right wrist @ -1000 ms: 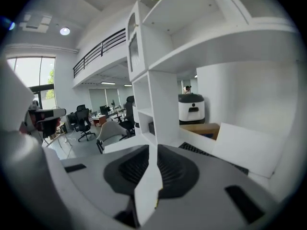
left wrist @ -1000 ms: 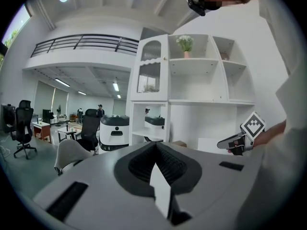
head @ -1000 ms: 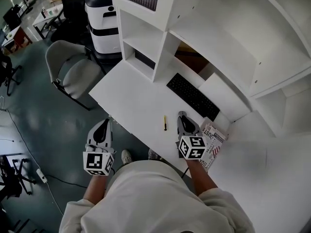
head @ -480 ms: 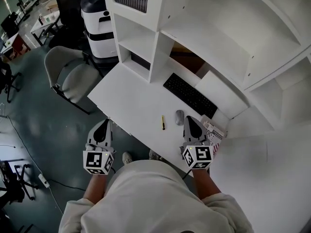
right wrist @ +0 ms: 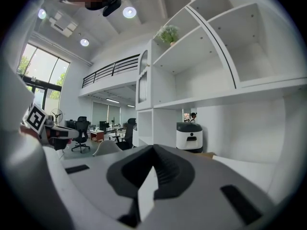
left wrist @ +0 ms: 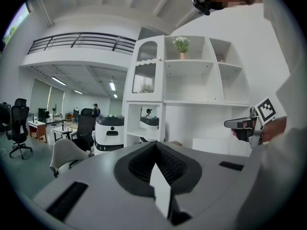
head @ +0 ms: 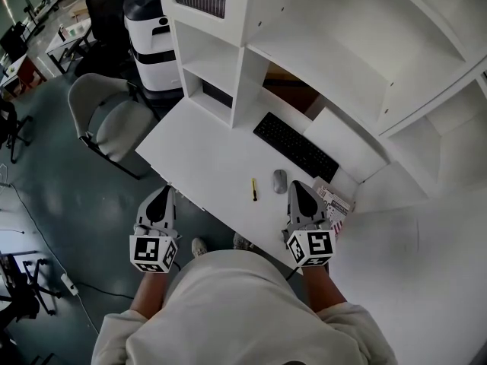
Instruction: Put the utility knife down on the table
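Note:
The utility knife (head: 253,189), slim and yellow, lies flat on the white table (head: 205,162) near its front edge, with nothing touching it. My right gripper (head: 297,192) hovers to the right of it, beyond the grey mouse (head: 280,181), jaws shut and empty. In the right gripper view the jaws (right wrist: 154,150) meet with nothing between them. My left gripper (head: 160,198) hangs off the table's front edge over the floor, well left of the knife. Its jaws (left wrist: 156,146) also look shut and empty.
A black keyboard (head: 295,147) lies behind the mouse. A printed booklet (head: 335,203) sits under the right gripper's side. White shelving (head: 243,74) rises along the table's back. A grey chair (head: 106,112) and a white machine (head: 156,33) stand to the left.
My right gripper has drawn back from over the mouse toward the person, uncovering the mouse. The knife lies in the same spot. The left gripper has not moved.

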{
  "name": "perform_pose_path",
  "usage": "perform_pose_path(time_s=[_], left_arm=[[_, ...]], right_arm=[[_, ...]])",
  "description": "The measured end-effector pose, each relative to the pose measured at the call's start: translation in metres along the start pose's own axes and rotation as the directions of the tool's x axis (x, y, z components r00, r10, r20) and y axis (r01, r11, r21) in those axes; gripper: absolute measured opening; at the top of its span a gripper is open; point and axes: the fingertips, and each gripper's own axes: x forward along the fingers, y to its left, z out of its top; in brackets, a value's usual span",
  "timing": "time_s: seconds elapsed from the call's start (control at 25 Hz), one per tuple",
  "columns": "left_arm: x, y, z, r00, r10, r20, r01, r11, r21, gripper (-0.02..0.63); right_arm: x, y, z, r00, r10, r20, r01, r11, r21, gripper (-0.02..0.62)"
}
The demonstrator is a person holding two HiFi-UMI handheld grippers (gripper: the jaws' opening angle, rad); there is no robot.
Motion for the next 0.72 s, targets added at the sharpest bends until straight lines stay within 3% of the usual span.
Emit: perform_pose_path(time_s=[0.72], left_arm=[[0.0041,-0.0043,0.0027,1.000,-0.009,0.004,0.009,1.000,0.008,0.000]], right_arm=[[0.0018,-0.0029,-0.0036,1.000,0.010,0.001,-0.010,1.000,0.013,0.003]])
